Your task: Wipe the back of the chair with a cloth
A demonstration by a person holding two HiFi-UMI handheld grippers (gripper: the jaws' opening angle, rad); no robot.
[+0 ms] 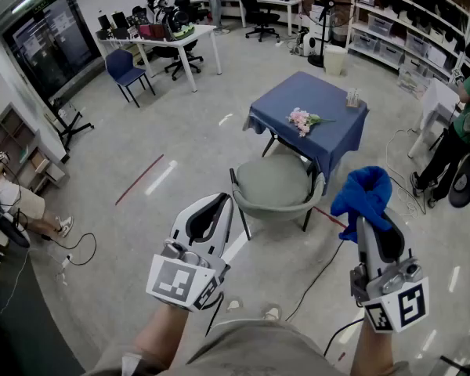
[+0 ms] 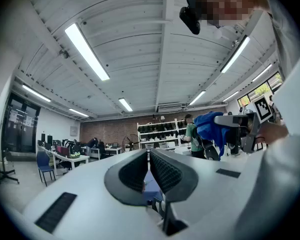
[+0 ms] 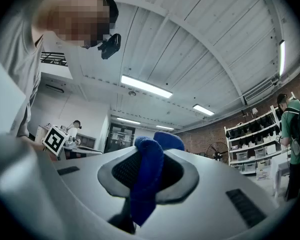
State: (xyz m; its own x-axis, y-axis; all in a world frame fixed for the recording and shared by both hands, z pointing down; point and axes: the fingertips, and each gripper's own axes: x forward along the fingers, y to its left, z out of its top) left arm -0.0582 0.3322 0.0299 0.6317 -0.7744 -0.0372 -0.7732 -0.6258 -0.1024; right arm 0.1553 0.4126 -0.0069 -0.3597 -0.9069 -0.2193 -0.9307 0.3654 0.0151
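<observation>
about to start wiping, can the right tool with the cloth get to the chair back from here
Probably yes: the right tool grips the cloth and nothing stands between it and the chair; a step closer may help.

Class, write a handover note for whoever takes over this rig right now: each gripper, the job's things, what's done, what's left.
Left gripper: fingers shut, empty.
Right gripper: shut on the blue cloth.
Chair: ahead, beside the blue-covered table; neither gripper touches it.
Done: cloth in grip.
Left: bring the cloth to the chair's back and wipe it.
</observation>
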